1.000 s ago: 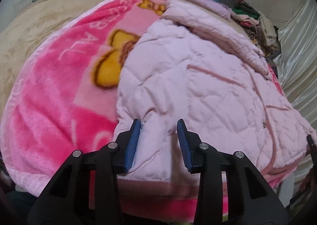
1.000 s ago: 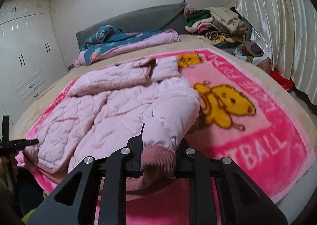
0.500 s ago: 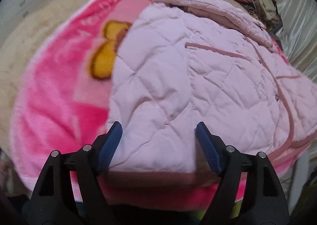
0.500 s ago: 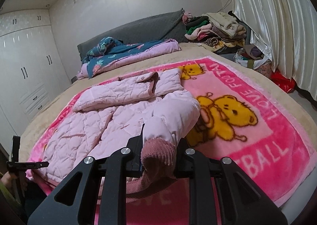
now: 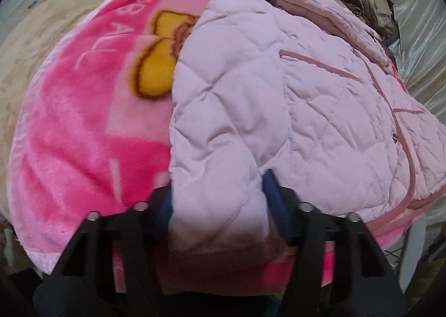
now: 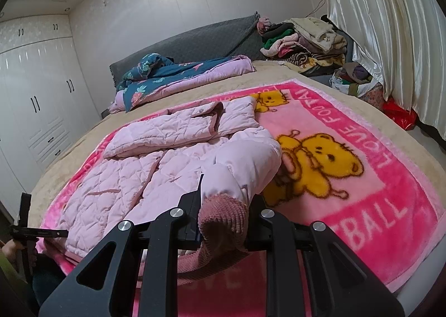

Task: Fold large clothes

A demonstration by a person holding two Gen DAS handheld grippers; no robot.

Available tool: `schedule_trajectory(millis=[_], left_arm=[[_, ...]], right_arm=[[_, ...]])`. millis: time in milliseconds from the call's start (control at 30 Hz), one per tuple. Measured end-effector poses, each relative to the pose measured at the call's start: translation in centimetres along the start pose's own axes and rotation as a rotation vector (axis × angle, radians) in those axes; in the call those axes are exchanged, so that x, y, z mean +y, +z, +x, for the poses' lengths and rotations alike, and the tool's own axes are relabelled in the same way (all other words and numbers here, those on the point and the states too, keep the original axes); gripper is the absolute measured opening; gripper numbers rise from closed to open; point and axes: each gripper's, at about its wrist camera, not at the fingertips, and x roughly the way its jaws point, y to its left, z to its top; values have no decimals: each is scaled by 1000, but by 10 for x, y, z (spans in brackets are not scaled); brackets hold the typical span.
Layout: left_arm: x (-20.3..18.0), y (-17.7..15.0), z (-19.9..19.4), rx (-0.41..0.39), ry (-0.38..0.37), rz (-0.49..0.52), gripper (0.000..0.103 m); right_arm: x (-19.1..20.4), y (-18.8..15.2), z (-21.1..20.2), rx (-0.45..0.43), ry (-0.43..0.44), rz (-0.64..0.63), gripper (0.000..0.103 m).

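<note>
A pale pink quilted jacket [image 5: 278,108] lies spread on a pink bear-print blanket [image 5: 83,135] on the bed. My left gripper [image 5: 220,200] points down at the jacket's near hem corner, and its blue pads are closing on a bunched fold of the quilted fabric. In the right wrist view the same jacket [image 6: 125,177] has its sleeve lifted toward me. My right gripper [image 6: 227,200] is shut on the ribbed dusty-pink cuff [image 6: 223,213] of that sleeve, which droops over the jaws. The collar end lies folded at the far side.
A blue floral quilt [image 6: 181,74] lies by the grey headboard [image 6: 200,38]. A pile of clothes [image 6: 303,38] sits at the far right corner beside a cream curtain [image 6: 376,24]. White wardrobes [image 6: 36,108] line the left wall. A red bag [image 6: 398,116] is on the floor.
The left gripper opened wide, moved in over the jacket's hem corner and closed on the fabric. The right gripper kept hold of the cuff and barely moved.
</note>
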Motion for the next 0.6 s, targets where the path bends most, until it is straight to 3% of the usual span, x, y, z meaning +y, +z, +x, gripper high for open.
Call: schedule_trajectory(millis=[100,200,600], left_arm=[[-10,-1,-8,-38,-2,24,20],[-17,5,-21,-88,-21,29,15],[-45,51,-83,-290,-69,58,14]], right_arm=[[0,0,0,1,3,0,19],[1,2,0,-2,6,-1,19],[-2,20,0,-31,8,-6,19]])
